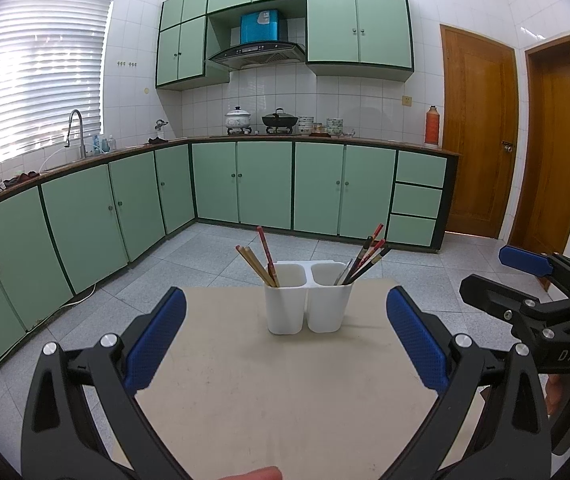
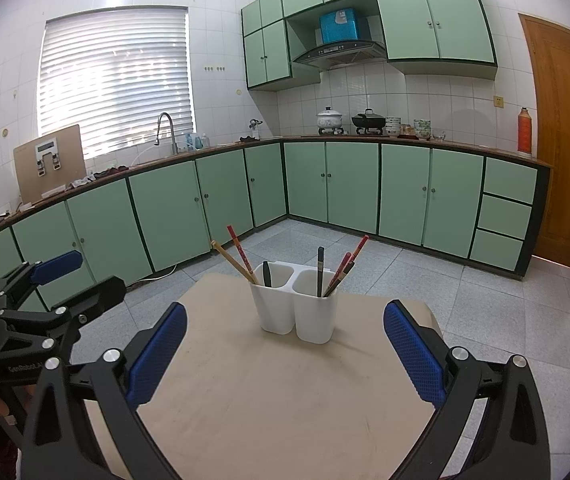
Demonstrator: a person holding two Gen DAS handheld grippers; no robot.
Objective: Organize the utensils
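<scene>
The white two-cup holder (image 1: 308, 300) is standing upright toward the far end of the tabletop (image 1: 285, 392), straight ahead of both my grippers and well apart from them. Chopsticks are leaning out of it, their long axes slanting up and outward: a tan and red bunch (image 1: 261, 258) in the left cup, dark and red ones (image 1: 367, 258) in the right. My left gripper (image 1: 285, 344) is hanging released, empty; my right gripper (image 2: 285, 354) likewise. Neither looks clearly nearer, so I am judging each cup by its own side.
</scene>
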